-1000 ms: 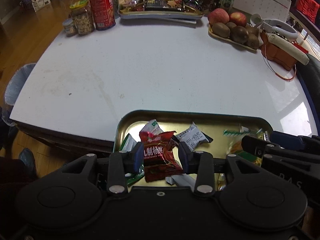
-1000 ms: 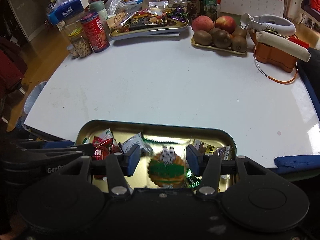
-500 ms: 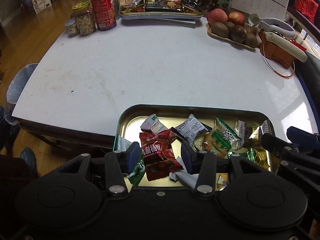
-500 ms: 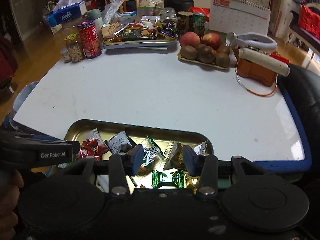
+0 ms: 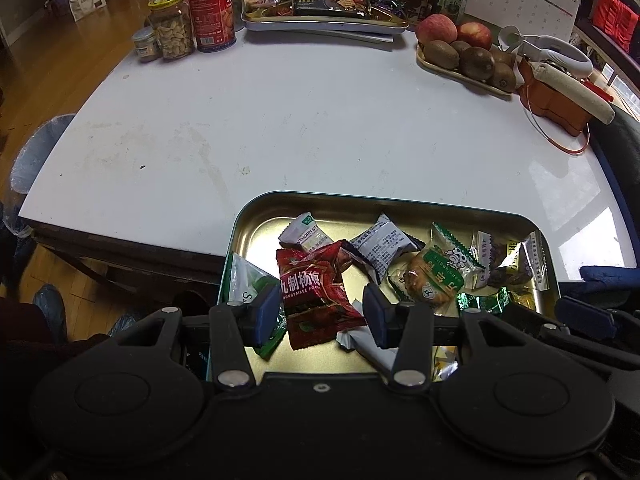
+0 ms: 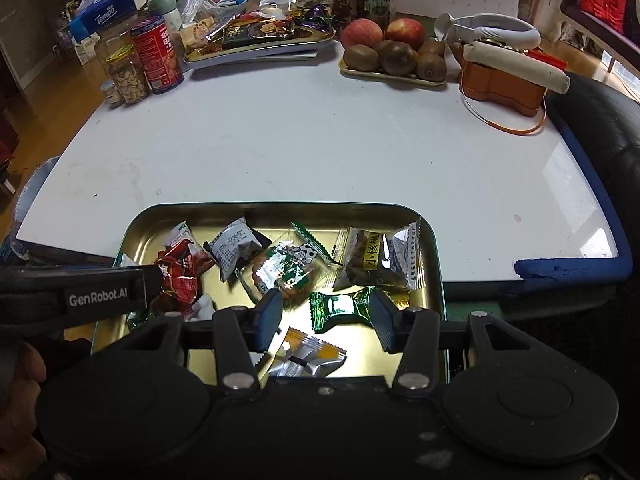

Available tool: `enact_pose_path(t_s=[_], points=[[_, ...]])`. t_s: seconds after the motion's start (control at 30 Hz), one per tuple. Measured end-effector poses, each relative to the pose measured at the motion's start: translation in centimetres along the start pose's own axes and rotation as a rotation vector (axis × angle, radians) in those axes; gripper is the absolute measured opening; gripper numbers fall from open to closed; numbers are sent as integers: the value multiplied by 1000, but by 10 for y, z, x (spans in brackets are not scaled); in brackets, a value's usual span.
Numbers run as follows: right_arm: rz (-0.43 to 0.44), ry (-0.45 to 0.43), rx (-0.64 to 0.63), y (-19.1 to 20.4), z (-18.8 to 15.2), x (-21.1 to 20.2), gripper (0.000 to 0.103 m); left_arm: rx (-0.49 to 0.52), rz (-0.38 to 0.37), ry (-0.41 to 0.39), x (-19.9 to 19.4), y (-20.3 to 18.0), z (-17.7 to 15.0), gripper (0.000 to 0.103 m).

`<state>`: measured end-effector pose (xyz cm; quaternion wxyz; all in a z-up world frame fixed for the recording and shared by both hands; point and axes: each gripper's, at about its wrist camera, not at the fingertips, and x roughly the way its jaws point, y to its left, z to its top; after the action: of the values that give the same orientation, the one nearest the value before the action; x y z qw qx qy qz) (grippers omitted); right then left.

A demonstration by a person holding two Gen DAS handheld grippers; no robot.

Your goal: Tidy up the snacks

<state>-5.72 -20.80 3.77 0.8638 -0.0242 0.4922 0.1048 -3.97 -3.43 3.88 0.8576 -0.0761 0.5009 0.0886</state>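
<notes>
White table, near edge: gold tray (image 5: pixel 256 216) holds the snacks; left gripper (image 5: pixel 320 314) open astride the red packet (image 5: pixel 316 296), long axis running near-far between its fingers; right gripper (image 6: pixel 326 318) open over the green candy (image 6: pixel 340 308)

My left gripper (image 5: pixel 320 316) hangs open over the gold metal tray (image 5: pixel 256 236) at the white table's (image 5: pixel 320 120) near edge, a red crinkled snack packet (image 5: pixel 316 296) lying loose between its blue-padded fingers (image 5: pixel 264 312), untouched.
</notes>
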Motion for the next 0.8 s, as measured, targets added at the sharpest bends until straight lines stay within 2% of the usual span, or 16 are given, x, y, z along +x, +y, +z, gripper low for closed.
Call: enact_pose_path(t_s=[0.33,0.53,0.8], points=[[-37,21,51,-9,-14,-11,51,50,12,-6,-4,-8,-28,54],[-37,37,53,-11,-16,-8,51,77,17,-13,-5,-13,-29,54],[-28,48,41,-9,-17,-5,51,52,15,4,-1,-9,-28,54]])
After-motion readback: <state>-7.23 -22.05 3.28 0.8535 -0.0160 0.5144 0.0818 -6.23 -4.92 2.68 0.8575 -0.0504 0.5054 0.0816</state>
